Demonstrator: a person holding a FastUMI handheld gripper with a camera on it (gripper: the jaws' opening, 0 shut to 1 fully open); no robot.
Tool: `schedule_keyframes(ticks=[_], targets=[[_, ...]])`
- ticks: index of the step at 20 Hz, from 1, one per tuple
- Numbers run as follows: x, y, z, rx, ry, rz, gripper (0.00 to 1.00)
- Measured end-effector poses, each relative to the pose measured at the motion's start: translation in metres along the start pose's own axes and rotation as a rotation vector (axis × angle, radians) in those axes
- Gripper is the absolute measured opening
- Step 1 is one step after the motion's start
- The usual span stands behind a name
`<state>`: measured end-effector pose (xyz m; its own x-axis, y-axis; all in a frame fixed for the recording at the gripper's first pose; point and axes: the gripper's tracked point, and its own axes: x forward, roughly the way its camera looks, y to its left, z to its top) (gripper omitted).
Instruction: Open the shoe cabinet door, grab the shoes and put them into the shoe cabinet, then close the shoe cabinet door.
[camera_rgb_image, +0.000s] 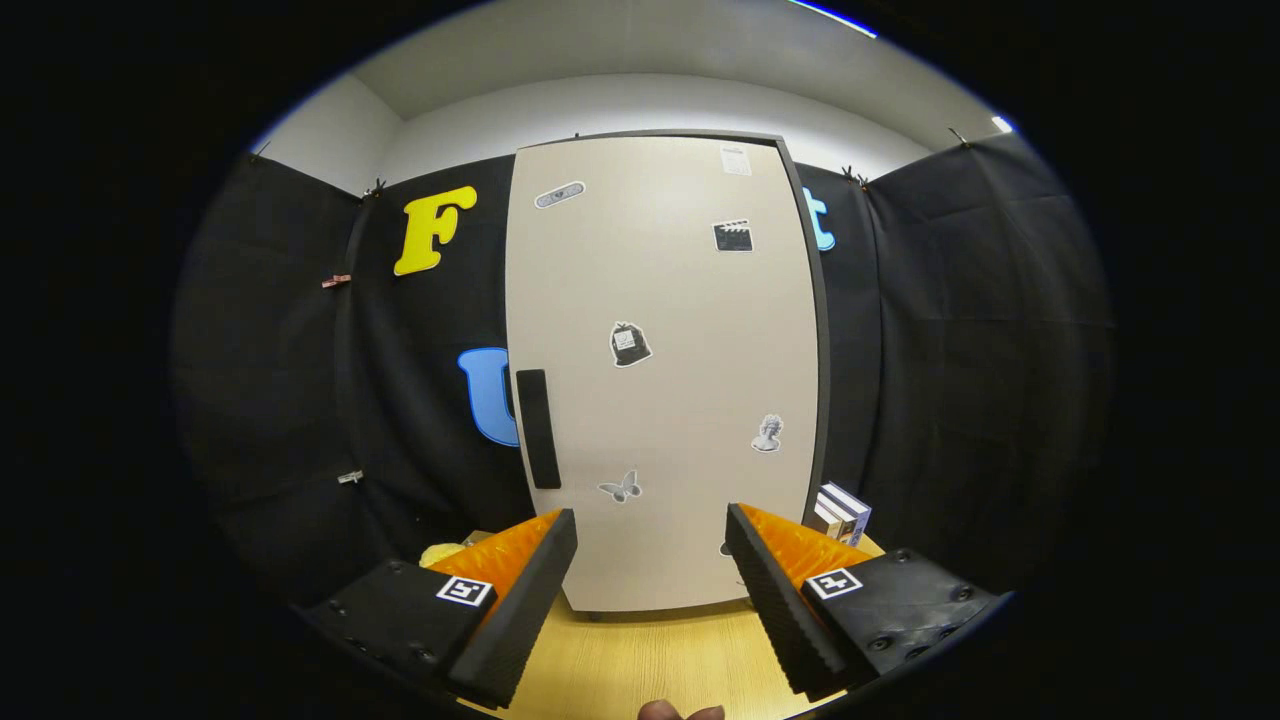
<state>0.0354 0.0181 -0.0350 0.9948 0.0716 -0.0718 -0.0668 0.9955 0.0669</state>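
Observation:
A tall beige shoe cabinet (665, 370) stands upright on the wooden table, straight ahead of my fingers. Its door is closed and carries several small stickers. A dark vertical handle (538, 428) sits on the door's left edge, about halfway down. My gripper (650, 545) is open, its two fingers spread wide in front of the cabinet's lower part with nothing between them. A yellow soft object (441, 552) peeks out behind the left finger; what it is I cannot tell.
The wooden table (640, 655) runs from the fingers up to the cabinet's foot. A few small boxes (840, 513) stand to the right of the cabinet base. Black cloth walls close the booth behind and at both sides. A fingertip of a hand (680, 711) shows below.

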Motion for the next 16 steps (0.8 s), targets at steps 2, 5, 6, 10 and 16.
schedule_keyframes(ticks=[2, 5, 6, 10, 16], targets=[[0.0003, -0.0019, -0.0011, -0.002, 0.002, 0.0, 0.98], [0.0015, -0.0052, -0.0038, 0.002, 0.008, -0.002, 0.98], [0.0017, -0.0056, -0.0036, 0.006, 0.01, -0.001, 0.98], [0.0034, -0.0073, -0.0032, 0.004, 0.009, 0.006, 0.98], [0.0085, -0.0045, -0.0044, 0.001, 0.018, 0.022, 0.98]])
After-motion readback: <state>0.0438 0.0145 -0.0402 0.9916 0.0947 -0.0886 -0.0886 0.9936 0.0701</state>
